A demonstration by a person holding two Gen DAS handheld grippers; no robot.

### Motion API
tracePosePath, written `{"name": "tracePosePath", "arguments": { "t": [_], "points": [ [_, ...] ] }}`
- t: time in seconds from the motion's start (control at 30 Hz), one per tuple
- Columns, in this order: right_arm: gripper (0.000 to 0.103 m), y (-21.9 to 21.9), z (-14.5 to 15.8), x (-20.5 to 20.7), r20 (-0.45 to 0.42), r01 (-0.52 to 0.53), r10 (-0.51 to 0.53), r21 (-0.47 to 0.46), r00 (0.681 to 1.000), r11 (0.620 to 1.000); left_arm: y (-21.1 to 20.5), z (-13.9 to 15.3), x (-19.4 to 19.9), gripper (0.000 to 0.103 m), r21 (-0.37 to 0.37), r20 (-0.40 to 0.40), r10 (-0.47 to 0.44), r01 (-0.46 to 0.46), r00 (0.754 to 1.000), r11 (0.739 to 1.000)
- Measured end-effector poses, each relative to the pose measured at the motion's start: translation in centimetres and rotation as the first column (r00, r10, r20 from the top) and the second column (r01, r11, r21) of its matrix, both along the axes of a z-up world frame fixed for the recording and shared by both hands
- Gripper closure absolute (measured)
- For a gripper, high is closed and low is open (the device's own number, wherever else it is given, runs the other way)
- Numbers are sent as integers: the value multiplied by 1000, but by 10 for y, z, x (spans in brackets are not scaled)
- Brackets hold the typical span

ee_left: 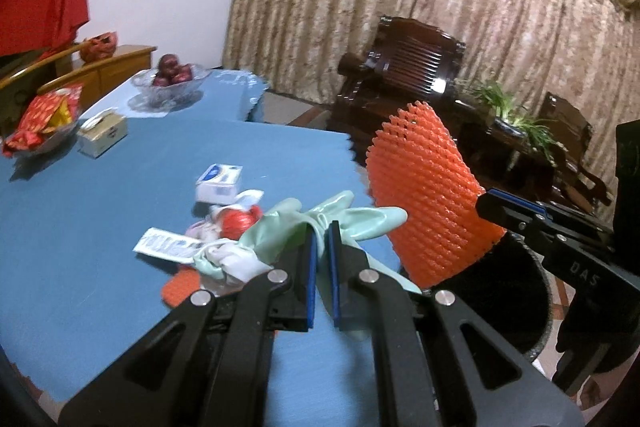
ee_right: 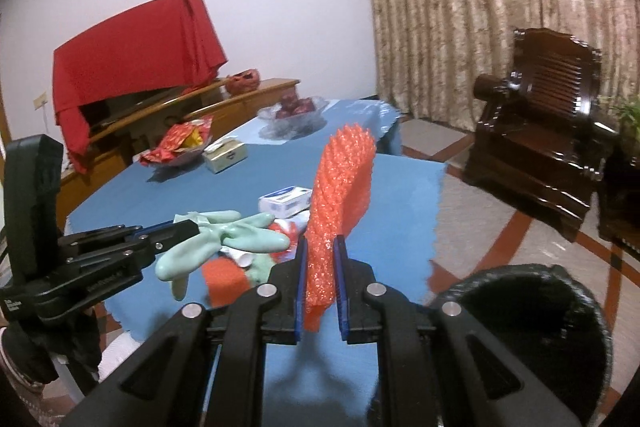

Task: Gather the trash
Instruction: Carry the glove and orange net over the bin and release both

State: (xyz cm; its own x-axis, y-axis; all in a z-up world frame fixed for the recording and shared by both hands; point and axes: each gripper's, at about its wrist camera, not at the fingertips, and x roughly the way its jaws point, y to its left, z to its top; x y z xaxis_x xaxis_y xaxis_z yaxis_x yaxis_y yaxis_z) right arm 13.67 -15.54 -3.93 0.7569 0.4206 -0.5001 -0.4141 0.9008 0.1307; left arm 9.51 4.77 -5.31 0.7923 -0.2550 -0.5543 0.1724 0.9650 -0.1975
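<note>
Right now, through the left wrist camera, my left gripper (ee_left: 323, 267) is pinching the pale green glove (ee_left: 320, 223), whose fingers fan out just past my fingertips above the blue table (ee_left: 100, 227). Beyond it lies the rest of the trash: a white carton (ee_left: 219, 183) with blue print too blurred for me to read, a flat wrapper (ee_left: 168, 245) with equally unreadable lettering, and a red-and-white crumple (ee_left: 236, 219). To my right, the other gripper carries the orange foam net (ee_left: 424, 199) over the black bin (ee_left: 524, 307); its body shows the letters "DAS".

Through the right wrist camera, my right gripper (ee_right: 322, 283) is clamped on the foam net (ee_right: 340, 199), which stands upright between the pads. The bin (ee_right: 532, 311) sits below and to the right of the jaws, off the table edge. I judge both pieces are lifted and in transit; next I should swing each over the bin mouth and release.
</note>
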Motion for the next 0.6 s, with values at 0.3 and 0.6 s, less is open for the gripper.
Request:
{"name": "tracePosePath", "arguments": {
  "t": [0.3, 0.6],
  "points": [
    [91, -64, 6, -18, 18, 149, -149, -11, 989, 989, -65, 5, 11, 98, -1, 21, -151, 151, 988, 989],
    [91, -135, -3, -37, 6, 324, -324, -34, 946, 946, -139, -3, 23, 98, -18, 15, -312, 312, 950, 950]
  ]
}}
